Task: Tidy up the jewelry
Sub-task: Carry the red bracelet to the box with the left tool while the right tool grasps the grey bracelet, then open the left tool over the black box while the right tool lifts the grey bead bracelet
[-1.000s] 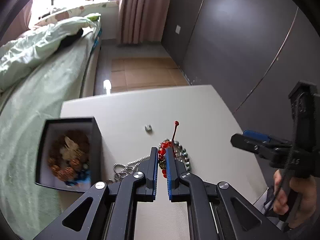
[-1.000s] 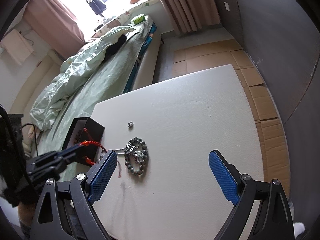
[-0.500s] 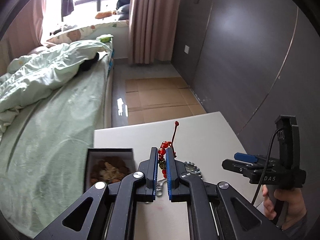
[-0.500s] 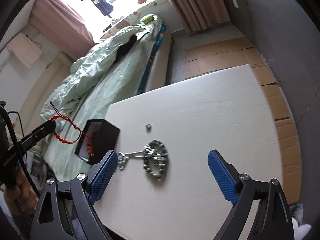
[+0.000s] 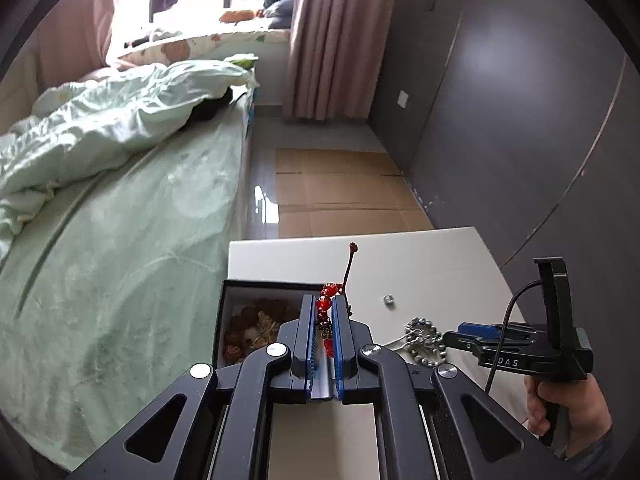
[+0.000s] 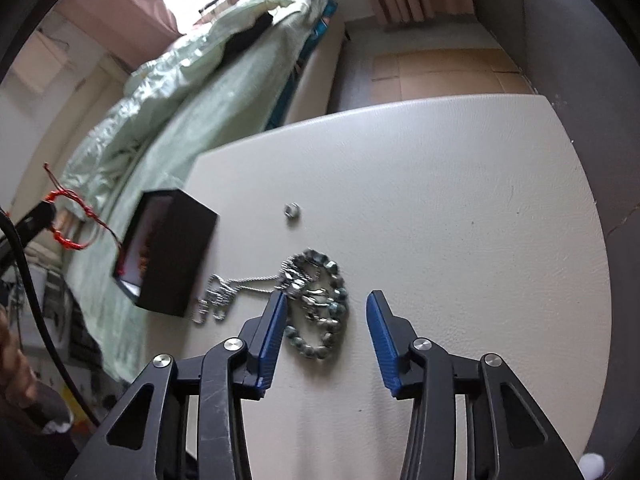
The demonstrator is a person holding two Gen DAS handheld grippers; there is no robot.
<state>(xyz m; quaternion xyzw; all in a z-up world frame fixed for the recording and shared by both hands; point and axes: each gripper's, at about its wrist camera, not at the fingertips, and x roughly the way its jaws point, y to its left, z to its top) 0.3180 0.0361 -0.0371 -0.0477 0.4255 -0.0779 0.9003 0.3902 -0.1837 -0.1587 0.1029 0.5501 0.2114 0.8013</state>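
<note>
Room: a bedroom; a bed with a pale green cover runs along the left edge of the white worktop, pink curtains and a grey wall beyond.
Hidden: the far ends of the bed and the near edge of the worktop are cut off; blur softens the metal pieces in the right wrist view.
Left hand-held gripper: jaws closed tight on one red bead bracelet, whose cord end sticks up; it hangs over the box at the worktop's left edge.
Box: one black box, open, white-lined, standing at the left edge beside the bed; inside lies a brown, knobbly beaded piece, partly hidden behind the left jaws, count unclear.
Chain: one silver chain on the worktop between the box and the bead loop, its clasp end tangled.
Bead loop: one grey-green bead bracelet, lying flat near the middle.
Ring: one small silver ring, apart, towards the far edge.
Right hand-held gripper: jaws have just been closing, now partly open, straddling the bead loop; the left pad is close against it, the right pad is apart, nothing gripped.
Person: a hand on the right handle.
</note>
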